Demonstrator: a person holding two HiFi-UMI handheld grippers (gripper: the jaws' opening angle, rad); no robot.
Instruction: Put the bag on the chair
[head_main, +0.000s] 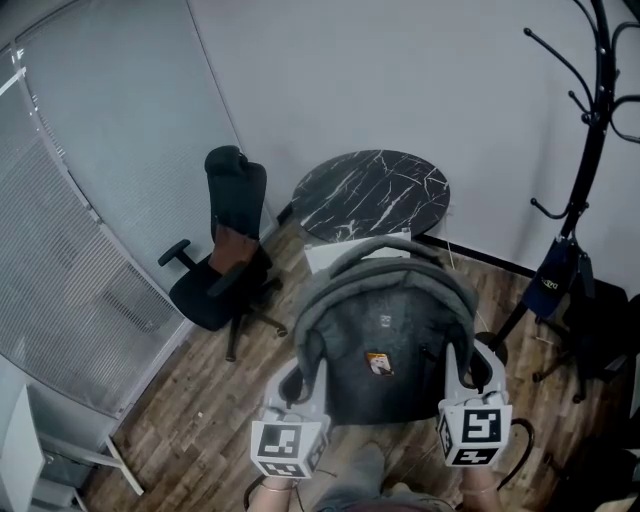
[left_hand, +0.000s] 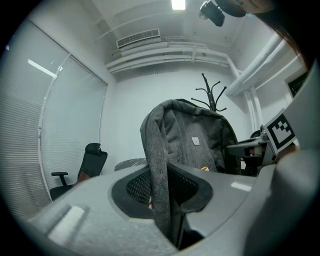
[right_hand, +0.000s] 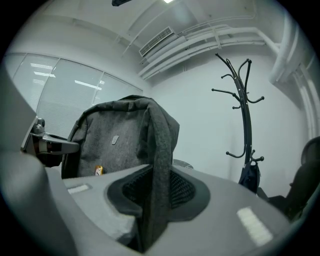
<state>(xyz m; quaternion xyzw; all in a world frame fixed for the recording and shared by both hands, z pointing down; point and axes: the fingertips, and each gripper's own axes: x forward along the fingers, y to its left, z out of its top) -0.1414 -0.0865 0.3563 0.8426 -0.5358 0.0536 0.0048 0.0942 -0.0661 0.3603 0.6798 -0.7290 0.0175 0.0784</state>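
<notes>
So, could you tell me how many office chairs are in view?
2: one chair by the glass wall at left, another chair, partly cut off, beside the coat stand.

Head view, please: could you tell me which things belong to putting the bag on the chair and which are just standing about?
Job: grey fabric backpack, its straps clamped in the left gripper and right gripper; black swivel office chair.
Standing about: round black marble-topped table; black metal coat stand; dark blue bag hanging on it.
</notes>
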